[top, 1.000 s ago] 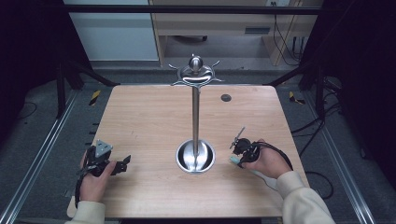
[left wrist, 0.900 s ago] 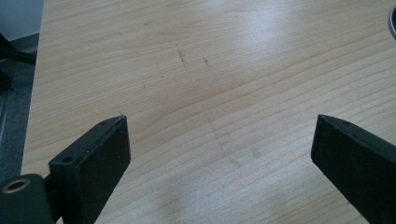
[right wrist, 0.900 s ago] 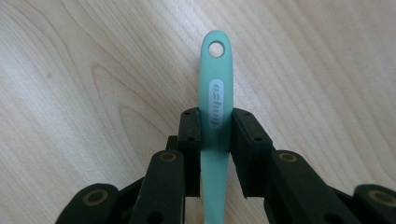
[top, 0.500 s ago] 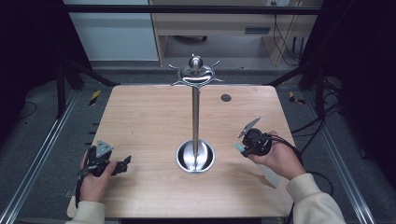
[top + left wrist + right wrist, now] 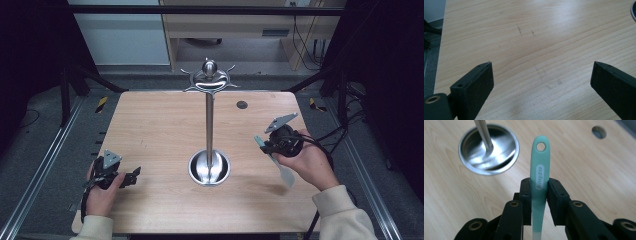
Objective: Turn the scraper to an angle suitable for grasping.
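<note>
A metal stand (image 5: 209,120) rises from a round shiny base (image 5: 200,173) at the table's middle, with curved hooks (image 5: 192,86) at its top. My right gripper (image 5: 265,145) is held above the table right of the stand, shut on a teal-handled utensil (image 5: 286,175). In the right gripper view the teal handle (image 5: 539,157), with a hole at its tip, sticks out past the right gripper (image 5: 539,185) toward the base (image 5: 489,150). My left gripper (image 5: 131,176) rests at the front left, open, with bare wood between the jaws of the left gripper (image 5: 541,72).
The wooden table (image 5: 155,130) has a small dark hole (image 5: 242,105) at its back right, which is the hole (image 5: 598,132) in the right gripper view. Metal rails (image 5: 45,165) run along both sides. A desk and cables stand beyond the far edge.
My right hand has lifted the utensil off the table and drifted right, away from the stand's base. The left hand has stayed put.
</note>
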A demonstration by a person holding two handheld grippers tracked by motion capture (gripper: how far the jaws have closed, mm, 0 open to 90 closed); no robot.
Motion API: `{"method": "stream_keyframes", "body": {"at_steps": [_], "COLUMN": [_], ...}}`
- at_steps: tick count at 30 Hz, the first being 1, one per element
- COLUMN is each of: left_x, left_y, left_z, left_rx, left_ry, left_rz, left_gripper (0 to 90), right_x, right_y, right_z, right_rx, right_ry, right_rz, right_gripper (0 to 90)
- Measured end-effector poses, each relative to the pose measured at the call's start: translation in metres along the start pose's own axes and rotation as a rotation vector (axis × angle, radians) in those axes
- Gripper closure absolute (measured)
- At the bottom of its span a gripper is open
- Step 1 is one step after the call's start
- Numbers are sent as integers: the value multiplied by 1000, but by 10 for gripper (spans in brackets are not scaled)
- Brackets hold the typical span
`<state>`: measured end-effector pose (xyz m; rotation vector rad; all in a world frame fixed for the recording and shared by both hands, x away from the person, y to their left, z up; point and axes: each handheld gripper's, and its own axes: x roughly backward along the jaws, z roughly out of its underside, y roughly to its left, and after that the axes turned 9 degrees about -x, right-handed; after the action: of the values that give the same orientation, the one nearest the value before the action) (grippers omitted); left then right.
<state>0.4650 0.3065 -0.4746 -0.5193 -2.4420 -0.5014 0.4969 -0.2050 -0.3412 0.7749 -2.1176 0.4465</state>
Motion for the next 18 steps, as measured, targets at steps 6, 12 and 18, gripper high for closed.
{"method": "stream_keyframes", "body": {"at_steps": [6,12,18], "left_x": [0,0,0], "left_y": [0,0,0], "left_z": [0,0,0], "left_rx": [-1,-3,-2], "left_ry": [3,4,4], "left_rz": [0,1,-2], "left_gripper": [45,46,45], "right_x": [12,19,30], "right_y": [-1,0,4], "right_z": [-7,-10,-12], "right_rx": [-28,-42,-40], "right_ry": [-115,-187,-278], "right_rz": [2,3,-31], "right_gripper": [748,748,747]}}
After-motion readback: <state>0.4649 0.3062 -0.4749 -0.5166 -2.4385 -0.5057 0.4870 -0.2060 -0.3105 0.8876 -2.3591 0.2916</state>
